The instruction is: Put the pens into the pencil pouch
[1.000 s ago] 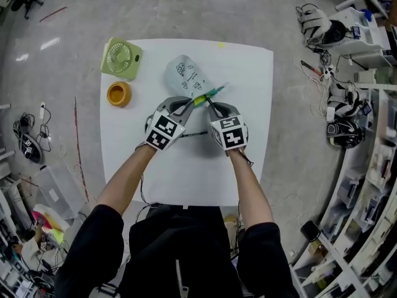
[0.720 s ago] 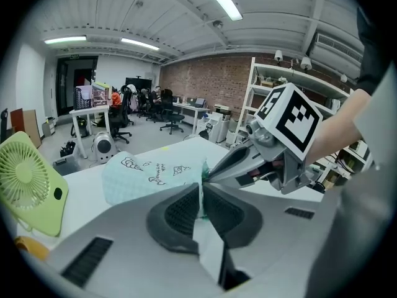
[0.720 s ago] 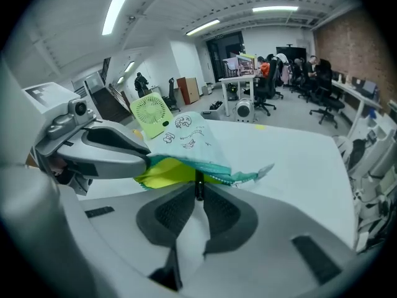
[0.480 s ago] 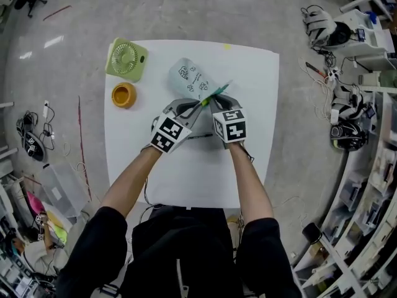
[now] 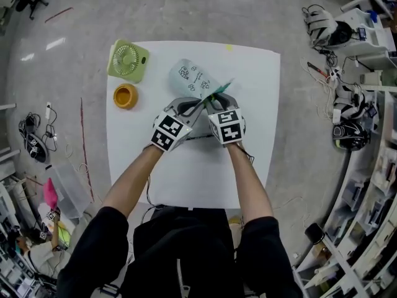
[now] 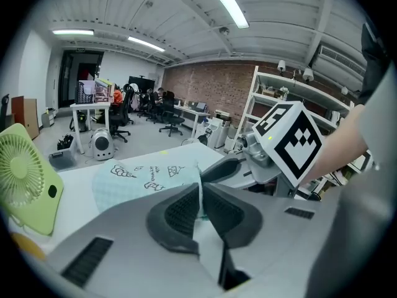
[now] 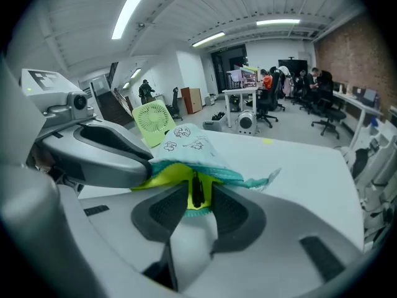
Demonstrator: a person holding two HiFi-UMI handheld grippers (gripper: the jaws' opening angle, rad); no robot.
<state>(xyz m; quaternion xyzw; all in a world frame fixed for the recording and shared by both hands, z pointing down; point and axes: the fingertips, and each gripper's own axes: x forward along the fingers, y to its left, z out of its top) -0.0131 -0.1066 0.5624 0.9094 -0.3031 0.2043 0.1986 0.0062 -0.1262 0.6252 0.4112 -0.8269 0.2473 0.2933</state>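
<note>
Left tool (image 6: 200, 189) clamped shut on mint fabric pencil pouch (image 6: 142, 176); right tool (image 7: 196, 187), jaws just opening, brackets yellow-green pen (image 5: 220, 90); best push deeper.

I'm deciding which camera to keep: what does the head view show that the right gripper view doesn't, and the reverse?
Only the head view: the orange round container and the person's forearms. Only the right gripper view: the yellow lining of the pencil pouch, with a dark pen in it between the right tool's jaws, which have just been opening; people at desks far behind. Both: the pencil pouch, the green fan, the left tool and the white table.
</note>
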